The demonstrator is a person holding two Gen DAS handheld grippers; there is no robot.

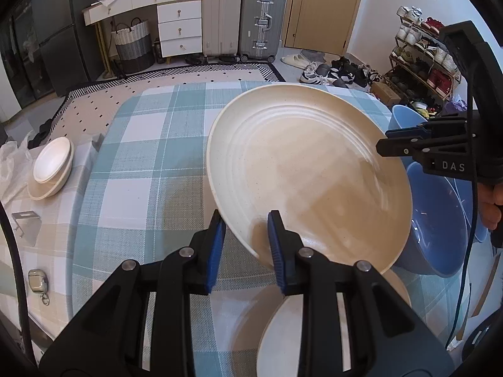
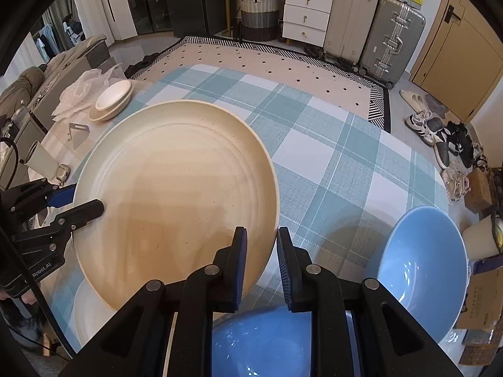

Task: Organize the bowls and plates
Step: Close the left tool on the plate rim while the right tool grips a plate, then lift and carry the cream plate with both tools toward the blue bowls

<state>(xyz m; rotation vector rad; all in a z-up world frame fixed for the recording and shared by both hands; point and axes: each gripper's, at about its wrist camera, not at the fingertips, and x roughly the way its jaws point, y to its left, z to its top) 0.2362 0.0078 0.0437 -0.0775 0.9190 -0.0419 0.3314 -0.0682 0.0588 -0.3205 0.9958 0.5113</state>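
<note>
Now | both tongs (image 1: 246, 220) (image 2: 261, 235) clamp cream plate (image 1: 301, 169) | blue bowls (image 2: 421, 270) beside, stacked dishes (image 1: 52, 169) far

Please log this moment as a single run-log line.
left hand-held gripper: shut on plate rim | right hand-held gripper: shut on opposite rim | plate: tilted above tablecloth | blue bowls: beside

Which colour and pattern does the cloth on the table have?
The tablecloth has a light blue and white check pattern; the right wrist view shows it best.
</note>
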